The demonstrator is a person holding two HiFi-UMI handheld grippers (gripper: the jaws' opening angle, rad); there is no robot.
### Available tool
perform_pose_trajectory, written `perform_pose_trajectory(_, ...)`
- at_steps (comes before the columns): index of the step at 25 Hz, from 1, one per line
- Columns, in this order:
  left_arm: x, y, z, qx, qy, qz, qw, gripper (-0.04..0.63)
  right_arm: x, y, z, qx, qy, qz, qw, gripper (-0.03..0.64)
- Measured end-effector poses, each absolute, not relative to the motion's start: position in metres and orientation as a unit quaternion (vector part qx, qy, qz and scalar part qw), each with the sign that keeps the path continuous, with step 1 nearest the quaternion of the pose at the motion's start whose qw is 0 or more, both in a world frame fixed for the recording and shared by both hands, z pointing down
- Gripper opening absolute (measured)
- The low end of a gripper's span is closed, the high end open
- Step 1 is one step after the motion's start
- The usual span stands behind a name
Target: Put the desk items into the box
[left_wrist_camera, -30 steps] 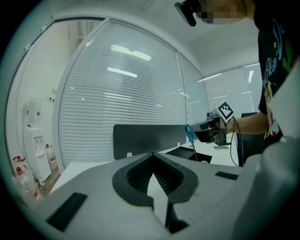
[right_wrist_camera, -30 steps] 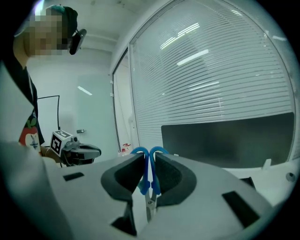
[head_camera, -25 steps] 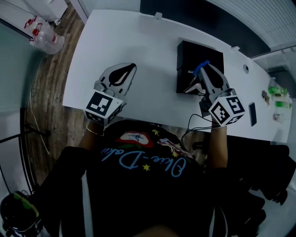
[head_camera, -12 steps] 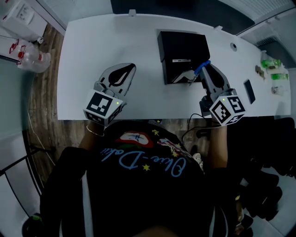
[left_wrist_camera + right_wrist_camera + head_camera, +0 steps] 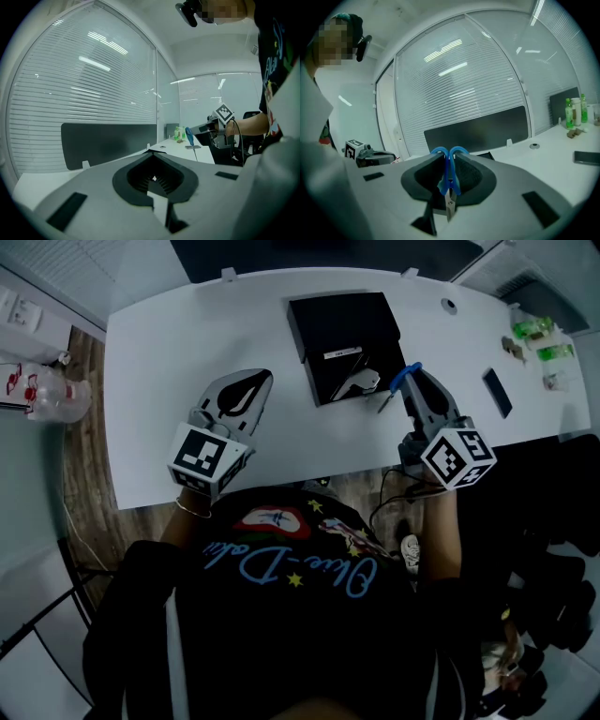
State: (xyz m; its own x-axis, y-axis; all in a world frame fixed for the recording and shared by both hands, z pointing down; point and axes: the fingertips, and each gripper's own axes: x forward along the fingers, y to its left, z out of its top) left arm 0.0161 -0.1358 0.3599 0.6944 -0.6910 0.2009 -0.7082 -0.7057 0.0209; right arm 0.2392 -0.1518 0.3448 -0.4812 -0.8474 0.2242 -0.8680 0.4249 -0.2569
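While my right gripper (image 5: 412, 382) clamps the blue scissors (image 5: 450, 180), blades down, the box (image 5: 339, 320) sits just upper left of it; my left gripper (image 5: 262, 377) is closed, empty.

Left gripper (image 5: 265, 377): jaws together, nothing between the pads. Right gripper (image 5: 412, 373): pads clamped on scissors (image 5: 450, 164), handles at the fingertips, blades pointing back toward the wrist.

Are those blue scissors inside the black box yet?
Not yet: the right gripper grips the scissors by their blue handles, just beside the box, not inside.
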Motion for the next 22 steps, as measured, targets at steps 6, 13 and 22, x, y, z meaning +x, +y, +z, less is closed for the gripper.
perform_pose_trajectory(6, 0.018, -0.138, 0.361, 0.923, -0.370, 0.093, 0.048, 0.008, 0.240, -0.153, 0.353, 0.513, -0.837, 0.193, 0.013, 0.078)
perform_pose_trajectory(13, 0.017, -0.142, 0.362, 0.925, -0.366, 0.093, 0.049, 0.008, 0.235, -0.159, 0.361, 0.508, -0.833, 0.219, -0.008, 0.078)
perform_pose_trajectory(22, 0.015, -0.151, 0.366, 0.926, -0.364, 0.091, 0.047, 0.008, 0.238, -0.168, 0.368, 0.514, -0.823, 0.242, -0.027, 0.078)
